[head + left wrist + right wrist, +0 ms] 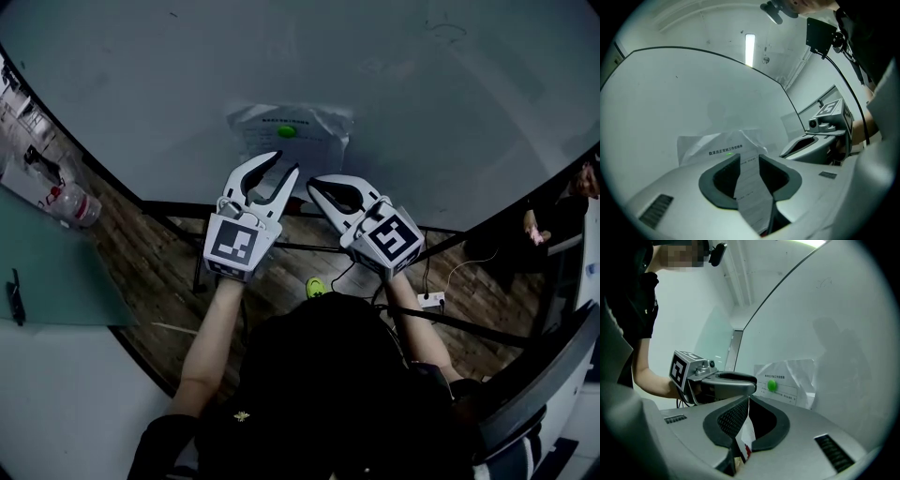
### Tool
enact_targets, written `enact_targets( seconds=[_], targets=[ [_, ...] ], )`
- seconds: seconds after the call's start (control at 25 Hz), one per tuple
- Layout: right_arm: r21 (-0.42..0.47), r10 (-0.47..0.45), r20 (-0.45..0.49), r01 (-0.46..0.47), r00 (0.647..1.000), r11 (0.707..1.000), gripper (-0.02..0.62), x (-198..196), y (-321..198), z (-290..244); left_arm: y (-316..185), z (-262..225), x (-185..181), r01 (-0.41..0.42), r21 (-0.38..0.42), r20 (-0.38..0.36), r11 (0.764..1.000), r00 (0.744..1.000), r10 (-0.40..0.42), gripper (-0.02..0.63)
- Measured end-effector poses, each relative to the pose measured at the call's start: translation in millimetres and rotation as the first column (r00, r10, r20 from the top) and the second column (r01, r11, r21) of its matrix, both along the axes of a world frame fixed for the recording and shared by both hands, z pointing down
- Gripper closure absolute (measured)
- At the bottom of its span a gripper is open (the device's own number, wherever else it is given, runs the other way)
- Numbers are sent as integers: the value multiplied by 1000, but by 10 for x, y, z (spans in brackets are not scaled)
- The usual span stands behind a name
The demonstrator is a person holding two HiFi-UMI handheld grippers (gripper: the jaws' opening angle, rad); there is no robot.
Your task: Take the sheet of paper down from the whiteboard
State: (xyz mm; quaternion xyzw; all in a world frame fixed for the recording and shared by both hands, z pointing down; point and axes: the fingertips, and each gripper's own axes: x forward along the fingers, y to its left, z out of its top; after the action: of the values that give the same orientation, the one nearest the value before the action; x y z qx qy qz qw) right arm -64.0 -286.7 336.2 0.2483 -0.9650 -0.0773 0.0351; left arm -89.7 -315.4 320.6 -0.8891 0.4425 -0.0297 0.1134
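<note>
While the sheet of paper point(319, 141) hangs on the whiteboard point(450, 103) under a green magnet point(287, 132), the left hand-held gripper point(287, 163) is released, jaws apart w/ the sheet's lower part in the gap; right hand-held gripper point(312, 183) just beside it, clenched near-shut; white sliver point(746, 437) in its slit, unclear what.

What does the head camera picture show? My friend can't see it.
A wrinkled sheet of paper hangs on a whiteboard under a green magnet. A person holds two grippers at its bottom edge: the left gripper has open jaws around the edge, the right gripper is pinched shut on it.
</note>
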Motion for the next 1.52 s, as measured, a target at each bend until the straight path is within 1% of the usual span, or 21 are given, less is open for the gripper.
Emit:
enact_targets(
  seconds=[0.08,0.28,0.36,0.52,0.68,0.76,0.92,1.2,1.44,1.52],
  targets=[
    [0,0,-5,0,1000,1000,585,23,-47,6,-61,-7,7,15,6,2,1000,1000,-15,471],
    [6,-4,-13,4,1000,1000,577,56,-139,-1,-186,-19,11,55,25,13,998,998,-55,434],
    [6,-7,-14,7,1000,1000,572,58,-161,-10,-222,-28,2,70,32,16,997,997,-71,433],
    [14,-15,-23,15,1000,1000,566,58,-205,-15,-301,-26,-20,98,34,26,995,995,-99,410],
    [18,-16,-26,17,1000,1000,560,70,-233,-39,-352,-43,-12,121,49,53,991,991,-124,405],
    [20,-17,-26,17,1000,1000,560,77,-252,-48,-383,-43,-10,138,58,75,989,987,-142,391],
    [17,-17,-26,18,1000,1000,560,83,-284,-49,-436,-19,9,164,78,116,983,978,-173,391],
    [16,-17,-40,18,999,1000,560,96,-321,-42,-503,-11,27,178,119,152,977,969,-195,387],
    [12,-13,-42,13,999,1000,560,128,-352,-30,-532,-18,37,201,135,145,970,965,-220,383],
    [7,-10,-41,10,999,1000,560,133,-361,-25,-538,-11,40,208,146,154,967,961,-230,383]
  ],
)
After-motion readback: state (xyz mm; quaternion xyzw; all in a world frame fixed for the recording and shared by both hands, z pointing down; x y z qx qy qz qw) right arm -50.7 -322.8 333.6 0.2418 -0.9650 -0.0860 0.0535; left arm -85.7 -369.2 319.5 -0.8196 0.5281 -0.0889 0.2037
